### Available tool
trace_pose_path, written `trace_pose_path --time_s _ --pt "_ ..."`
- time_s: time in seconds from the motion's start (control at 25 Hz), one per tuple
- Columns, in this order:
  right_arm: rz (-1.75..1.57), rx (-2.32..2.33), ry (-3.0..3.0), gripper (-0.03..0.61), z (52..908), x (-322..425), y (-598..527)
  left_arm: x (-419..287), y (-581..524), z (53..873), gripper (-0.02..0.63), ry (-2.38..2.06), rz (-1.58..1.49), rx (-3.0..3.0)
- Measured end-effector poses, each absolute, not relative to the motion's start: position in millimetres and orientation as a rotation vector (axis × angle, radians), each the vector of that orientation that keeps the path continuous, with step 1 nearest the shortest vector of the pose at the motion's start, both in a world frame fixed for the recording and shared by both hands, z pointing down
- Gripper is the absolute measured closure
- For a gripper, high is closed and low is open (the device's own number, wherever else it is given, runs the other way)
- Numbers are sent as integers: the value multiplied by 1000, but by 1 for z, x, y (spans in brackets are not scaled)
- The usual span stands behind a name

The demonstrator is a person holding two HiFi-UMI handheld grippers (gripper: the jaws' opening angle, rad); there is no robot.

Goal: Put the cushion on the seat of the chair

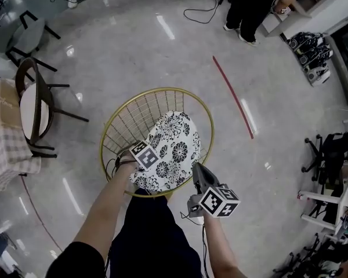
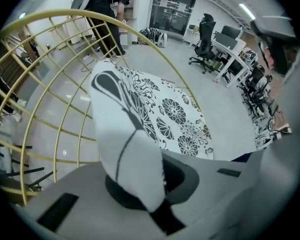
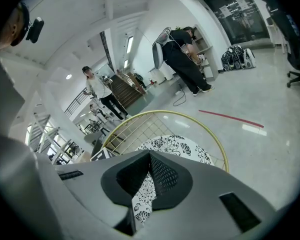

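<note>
Holding the cushion (image 1: 173, 146) by its near edge with both claws, you have it over the gold wire chair (image 1: 113, 120). Most of its flowered face lies inside the round rim, and its near part reaches to the rim's near side, by your legs. Your left claw (image 1: 142, 158) is clamped on the left end of that edge. Its own view shows a fold of white fabric pinched tight between the jaws, with the flowered top spreading away beyond and the wire back curving round on the left. Your right claw (image 1: 196, 174) grips the right side of the same edge, a strip of flowered cloth squeezed between jaws that stand nearly together. So the carry to the chair looks done, and the placing is the step in hand. Whether the far part of the cushion already rests on the seat cannot be told from above; the near part is held up by your grip. What is left, as I judge it, is to bring the near edge down and inward so the whole cushion sits flat within the rim, then let go with both claws and draw them clear.
</note>
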State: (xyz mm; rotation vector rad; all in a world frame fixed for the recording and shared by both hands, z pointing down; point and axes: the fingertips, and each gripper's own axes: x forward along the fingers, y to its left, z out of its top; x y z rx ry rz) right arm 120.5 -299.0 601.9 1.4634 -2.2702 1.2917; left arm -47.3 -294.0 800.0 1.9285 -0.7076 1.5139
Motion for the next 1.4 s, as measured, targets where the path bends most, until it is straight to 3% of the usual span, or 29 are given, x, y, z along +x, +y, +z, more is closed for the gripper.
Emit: trace_pose_path --time_s 0.48,0.72,1.04,1.28,1.4 --pt "1306 1435 -2235 554 614 121 -293 -71 -314 836 584 -969 1545 1779" --pt "1309 1416 -2226 552 617 120 -288 -85 -321 843 550 -1148 1544 1712" --pt "1308 1404 -2215 554 622 125 -280 -100 -325 840 438 -1389 1560 1638" --pt "1311 1392 -2229 552 621 122 -279 -114 -327 823 222 -1579 1521 1565" --pt "1312 1383 -2245 554 616 118 -280 -114 -321 808 186 -1622 1455 1571"
